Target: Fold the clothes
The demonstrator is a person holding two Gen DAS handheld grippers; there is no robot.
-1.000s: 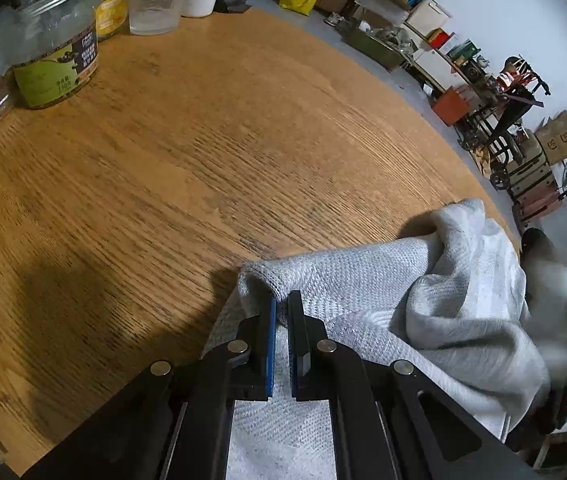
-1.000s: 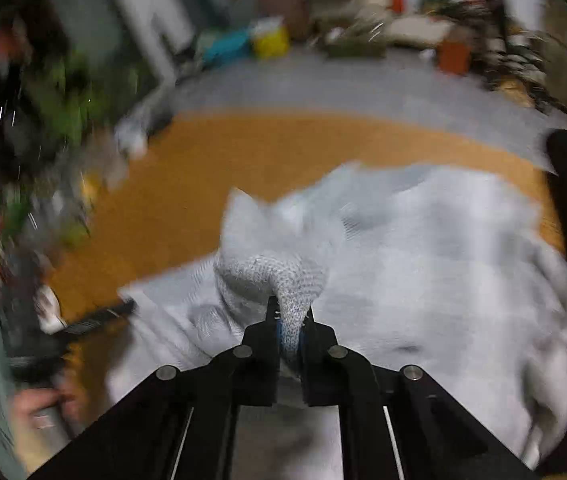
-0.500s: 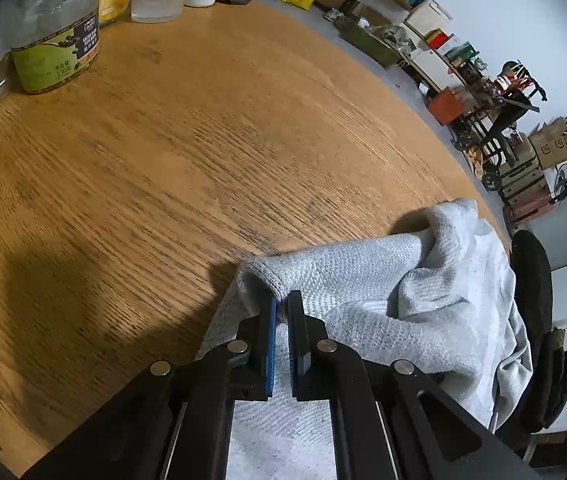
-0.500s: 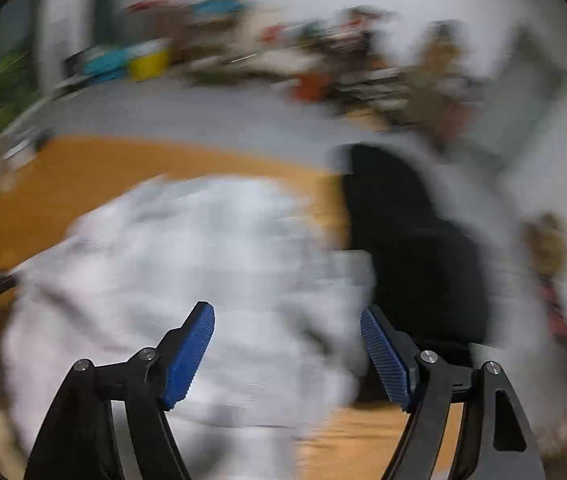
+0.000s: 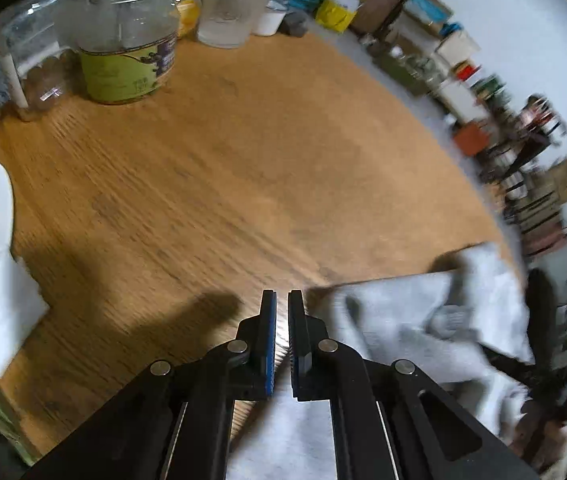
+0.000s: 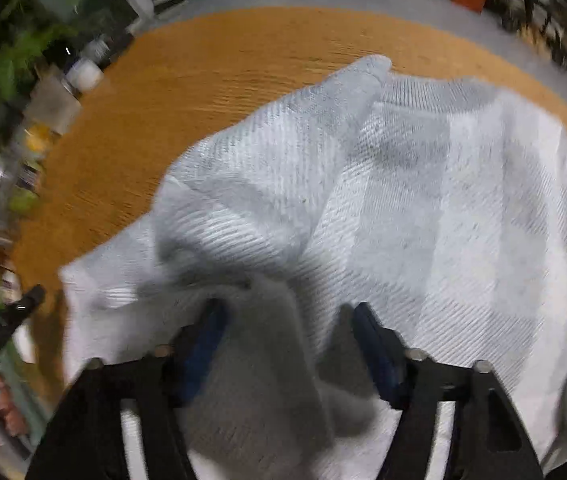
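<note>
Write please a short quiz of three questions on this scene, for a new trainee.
1. True or false: the grey garment covers the whole wooden table.
2. The green-labelled jar stands: A) on the garment; B) on bare table, apart from the garment; C) on the floor.
3. What lies between the fingers of the right gripper?
Key: 1 false. 2 B. 3 a fold of the garment; the jaws are closing around it.
</note>
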